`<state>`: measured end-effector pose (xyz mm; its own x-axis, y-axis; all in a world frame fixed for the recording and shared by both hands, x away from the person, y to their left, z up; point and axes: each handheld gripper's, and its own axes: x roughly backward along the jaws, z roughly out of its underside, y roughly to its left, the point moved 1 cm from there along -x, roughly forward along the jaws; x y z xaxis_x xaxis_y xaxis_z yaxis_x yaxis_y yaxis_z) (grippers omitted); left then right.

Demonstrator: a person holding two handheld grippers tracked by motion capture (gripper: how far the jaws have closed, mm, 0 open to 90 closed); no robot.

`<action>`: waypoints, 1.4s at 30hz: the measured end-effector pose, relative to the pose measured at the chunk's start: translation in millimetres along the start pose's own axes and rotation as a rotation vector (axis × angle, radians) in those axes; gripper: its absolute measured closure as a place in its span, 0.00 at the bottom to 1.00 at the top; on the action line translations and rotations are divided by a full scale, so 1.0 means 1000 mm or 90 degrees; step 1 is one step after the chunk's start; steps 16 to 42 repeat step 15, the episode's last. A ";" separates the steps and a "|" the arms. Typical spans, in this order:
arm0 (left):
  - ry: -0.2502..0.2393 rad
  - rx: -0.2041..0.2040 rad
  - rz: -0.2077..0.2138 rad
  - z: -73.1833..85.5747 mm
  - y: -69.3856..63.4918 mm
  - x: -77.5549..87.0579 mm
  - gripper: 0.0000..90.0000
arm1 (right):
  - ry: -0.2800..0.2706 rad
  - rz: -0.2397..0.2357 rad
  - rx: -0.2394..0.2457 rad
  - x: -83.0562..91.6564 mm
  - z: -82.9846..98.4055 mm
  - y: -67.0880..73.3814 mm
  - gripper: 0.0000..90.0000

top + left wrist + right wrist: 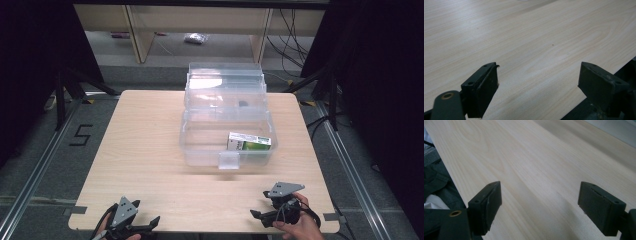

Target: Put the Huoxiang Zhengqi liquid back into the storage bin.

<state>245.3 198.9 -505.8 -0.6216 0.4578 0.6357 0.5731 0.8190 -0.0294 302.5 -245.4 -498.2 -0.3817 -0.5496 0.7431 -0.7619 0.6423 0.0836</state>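
Two grippers sit at the near edge of the counter (150, 150), one in each hand. The left gripper (145, 226) rests at the near left corner, its jaws spread wide with bare wood between them, as the left gripper view shows (537, 82). The right gripper (260, 216) lies at the near right corner in the person's hand (300, 227), its jaws likewise spread wide over bare wood (539, 205), gripping nothing. Farther back, at the middle of the counter and well apart from both grippers, stands a clear plastic box (200, 147) with its lid (225, 82) thrown open toward the far side. Inside the box, at its right near part, lies a green and white carton (249, 142).
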 end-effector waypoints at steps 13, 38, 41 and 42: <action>0.002 -0.001 -0.001 0.000 0.000 0.000 0.17 | -0.005 0.004 -0.017 0.000 0.002 0.002 0.20; 0.002 -0.001 -0.001 0.000 0.000 0.000 0.17 | -0.012 0.008 -0.011 -0.001 0.002 0.001 0.20; 0.002 -0.001 -0.001 0.000 0.000 0.000 0.17 | -0.012 0.008 -0.011 -0.001 0.002 0.001 0.20; 0.002 -0.001 -0.001 0.000 0.000 0.000 0.17 | -0.012 0.008 -0.011 -0.001 0.002 0.001 0.20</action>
